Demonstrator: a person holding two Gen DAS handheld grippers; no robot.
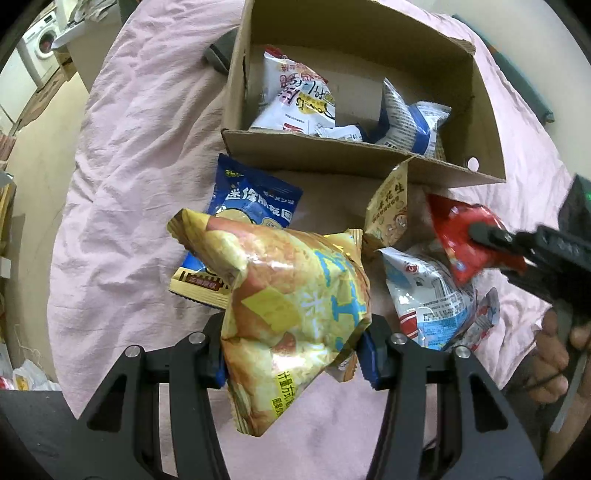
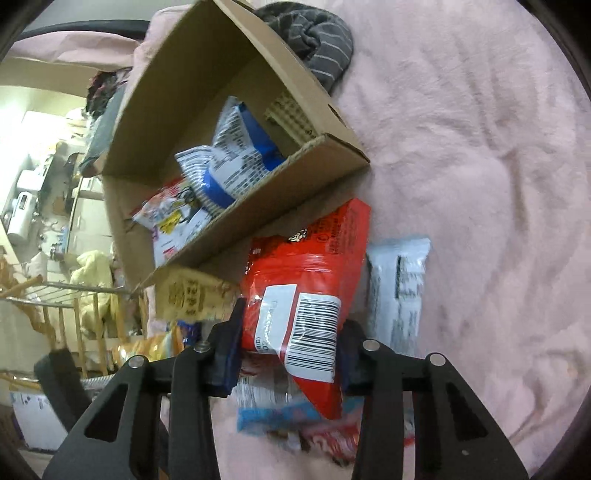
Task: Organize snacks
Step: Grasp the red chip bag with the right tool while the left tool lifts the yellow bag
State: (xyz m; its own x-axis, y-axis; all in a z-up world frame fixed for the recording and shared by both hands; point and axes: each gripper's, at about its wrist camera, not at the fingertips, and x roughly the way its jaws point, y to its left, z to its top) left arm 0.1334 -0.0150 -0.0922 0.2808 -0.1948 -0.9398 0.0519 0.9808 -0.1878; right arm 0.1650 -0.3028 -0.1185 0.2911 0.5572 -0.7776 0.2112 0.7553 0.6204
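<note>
My left gripper (image 1: 295, 354) is shut on a yellow snack bag (image 1: 288, 295), held above the pink sheet. The red snack bag (image 2: 306, 266) sits between the pads of my right gripper (image 2: 291, 354), which press on its lower end; the left wrist view shows that gripper (image 1: 480, 236) clamped on the red bag (image 1: 454, 229). An open cardboard box (image 1: 332, 151) lies just beyond, holding a white bag (image 1: 295, 96) and a blue-and-white bag (image 1: 410, 122). Loose on the sheet are a dark blue bag (image 1: 255, 199), a beige packet (image 1: 388, 210) and a white-and-blue bag (image 1: 432, 295).
Everything rests on a wrinkled pink bedsheet (image 2: 480, 147). A grey striped cloth (image 2: 314, 33) lies behind the box. A pale blue packet (image 2: 399, 288) lies right of the red bag. A person's hand (image 1: 554, 354) holds the right gripper. A washing machine (image 1: 40, 44) stands off the bed.
</note>
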